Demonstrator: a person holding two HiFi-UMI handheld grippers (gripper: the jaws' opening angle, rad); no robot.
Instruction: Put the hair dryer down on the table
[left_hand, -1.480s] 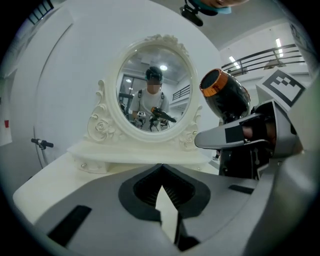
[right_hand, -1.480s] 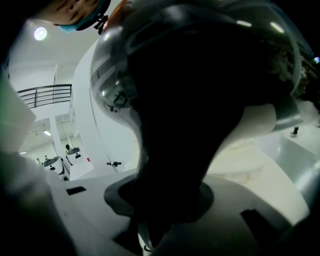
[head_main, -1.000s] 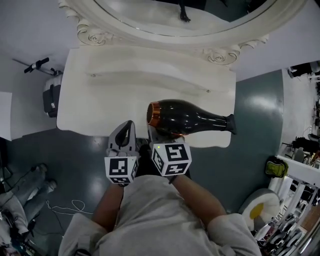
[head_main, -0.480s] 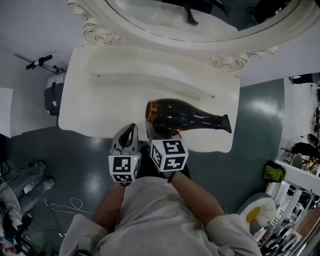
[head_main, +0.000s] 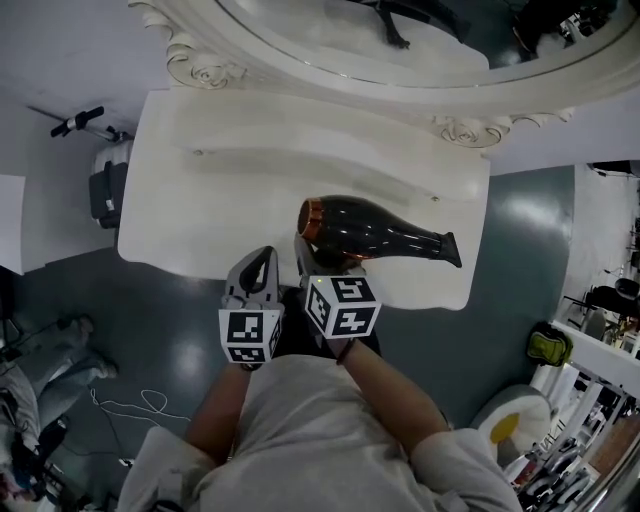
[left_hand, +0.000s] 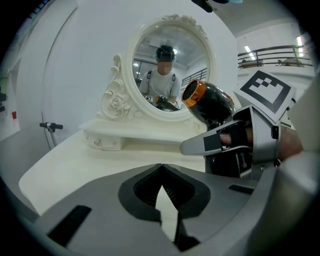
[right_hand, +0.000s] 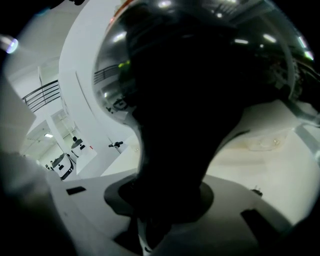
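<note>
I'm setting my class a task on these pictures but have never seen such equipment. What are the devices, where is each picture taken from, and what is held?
There is no robot here: a person holds hand-operated tongs in each hand. The head view looks down from a camera on their head. The other two views come from cameras riding on the tongs. The right tongs are closed on the handle of a black hair dryer with a copper ring, held over the white dressing table below an ornate mirror. The left tongs are shut and empty.

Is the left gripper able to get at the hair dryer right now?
Probably yes: the left gripper sits empty right beside the hair dryer, nothing between them, though its jaws are together.
</note>
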